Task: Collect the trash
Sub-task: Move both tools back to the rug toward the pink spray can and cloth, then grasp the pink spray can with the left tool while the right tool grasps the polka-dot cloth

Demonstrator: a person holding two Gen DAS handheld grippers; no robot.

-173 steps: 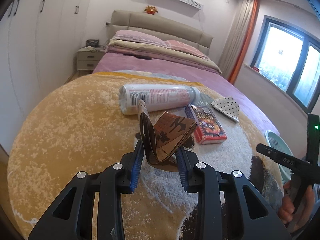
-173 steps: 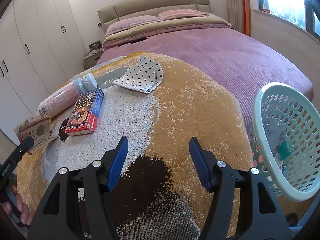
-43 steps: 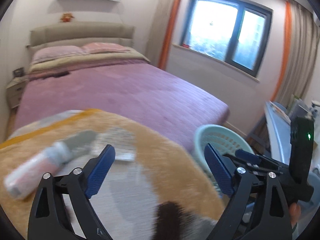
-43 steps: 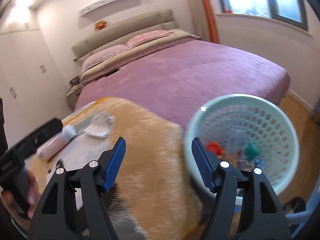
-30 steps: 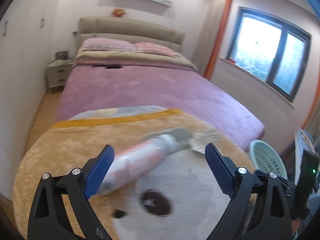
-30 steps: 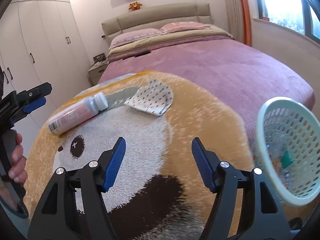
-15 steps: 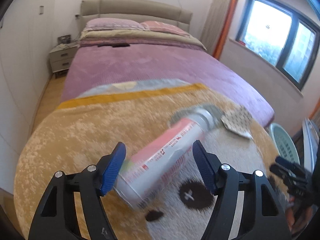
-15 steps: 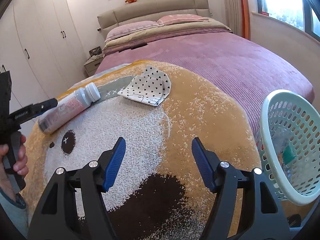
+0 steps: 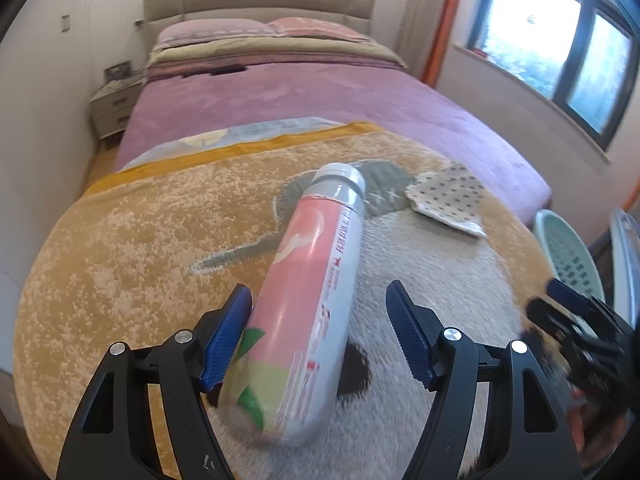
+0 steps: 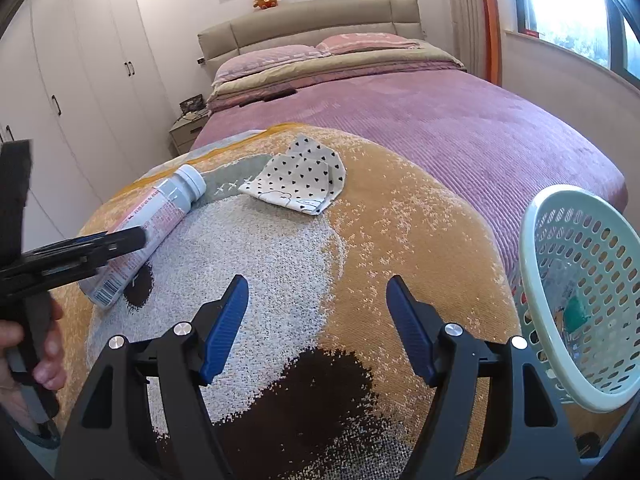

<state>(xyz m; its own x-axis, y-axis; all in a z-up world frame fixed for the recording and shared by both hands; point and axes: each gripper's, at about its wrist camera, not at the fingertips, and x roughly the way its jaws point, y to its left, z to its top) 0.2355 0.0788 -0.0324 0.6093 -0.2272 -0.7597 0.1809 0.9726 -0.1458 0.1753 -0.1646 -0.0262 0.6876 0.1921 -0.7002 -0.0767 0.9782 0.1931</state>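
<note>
Left tongs (image 9: 318,332) are spread wide and straddle the lower half of the pink bottle (image 9: 316,296), which lies on its side on the panda blanket (image 9: 132,240) at the foot of the bed (image 9: 300,96); the left pad looks to be touching or just beside the bottle wall, the right pad stands apart, nothing clamped yet. Right tongs (image 10: 318,320) hang released and empty over the blanket's brown patch, well apart from the bottle. I note the heart-print cloth (image 10: 298,184) lying just beyond the bottle's white cap (image 10: 192,180), and the mint basket (image 10: 580,292) off the blanket's right edge with items already inside. Risk, as I judge it: the bottle is round and smooth on soft pile, so an off-centre close could roll it out sideways or squirt it forward toward the cloth; gripping this low may also let the cap end droop on lifting. Room: open blanket lies on both sides of the bottle, and the path right toward the basket crosses bare blanket, though my right tongs sit in that lane and the basket rim is close to the bed edge.
</note>
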